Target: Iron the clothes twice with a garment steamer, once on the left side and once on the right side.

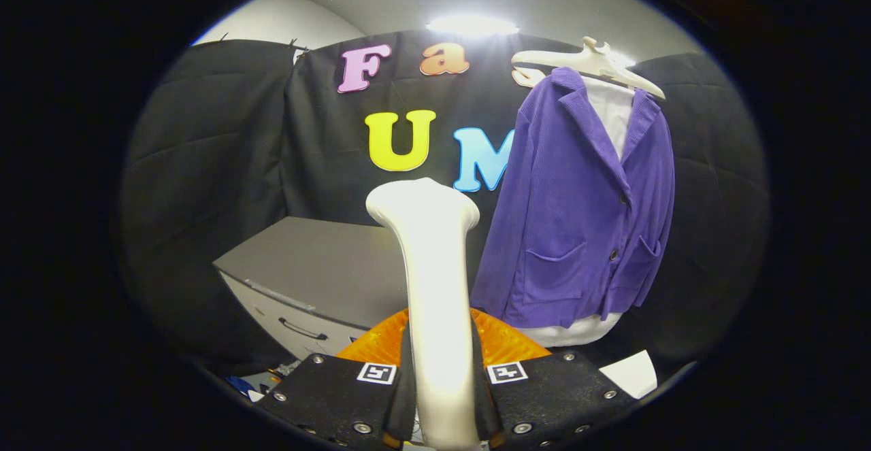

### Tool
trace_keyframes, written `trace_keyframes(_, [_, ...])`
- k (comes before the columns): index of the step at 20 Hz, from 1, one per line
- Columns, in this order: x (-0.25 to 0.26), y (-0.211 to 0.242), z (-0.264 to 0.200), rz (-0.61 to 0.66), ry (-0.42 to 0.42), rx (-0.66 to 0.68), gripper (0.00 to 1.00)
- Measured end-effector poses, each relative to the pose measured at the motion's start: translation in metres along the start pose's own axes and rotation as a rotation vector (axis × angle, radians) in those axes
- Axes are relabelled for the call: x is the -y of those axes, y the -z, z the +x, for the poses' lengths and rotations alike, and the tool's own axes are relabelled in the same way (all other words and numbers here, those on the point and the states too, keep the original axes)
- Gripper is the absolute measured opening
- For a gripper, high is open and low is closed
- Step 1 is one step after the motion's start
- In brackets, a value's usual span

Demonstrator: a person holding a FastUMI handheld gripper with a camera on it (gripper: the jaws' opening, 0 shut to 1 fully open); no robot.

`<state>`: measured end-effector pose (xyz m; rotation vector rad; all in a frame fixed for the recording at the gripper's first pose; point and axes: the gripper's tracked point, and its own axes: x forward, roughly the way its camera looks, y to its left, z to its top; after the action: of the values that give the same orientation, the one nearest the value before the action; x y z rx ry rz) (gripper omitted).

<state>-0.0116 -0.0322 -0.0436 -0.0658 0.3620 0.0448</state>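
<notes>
Nearest, the tongs [441, 390] are closed on the handle of the white garment steamer [435, 288], both fingers pressing its sides, with the steamer's flared head standing upright just ahead of them and pointing up rather than at the cloth. The handle looks smooth and tapered, so a likely failure is the steamer twisting or sliding in the grip once it is tilted toward the garment. Just behind the handle sits an orange ribbed piece [503, 342], and beyond that a grey drawer cabinet [320, 274] stands against the black booth wall; swinging the head sideways too low could knock it. Farther off and to the right, the purple jacket [578, 213] hangs over a white shirt [612, 114] on a pale hanger [588, 63], well apart from the steamer head. Since it hangs freely, a firm push could set it swinging or slip it from the hanger, and a stroke begun off-centre could miss one side or catch on the buttons and pockets.
</notes>
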Motion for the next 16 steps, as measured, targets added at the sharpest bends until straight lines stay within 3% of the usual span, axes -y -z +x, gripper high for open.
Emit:
trace_keyframes(3, [0.007, 0.011, -0.02, -0.055, -0.03, -0.011, 0.34])
trace_keyframes(8, [0.027, -0.011, -0.035, -0.081, -0.05, 0.05, 0.34])
trace_keyframes(16, [0.116, -0.075, -0.02, 0.034, 0.107, 0.155, 0.34])
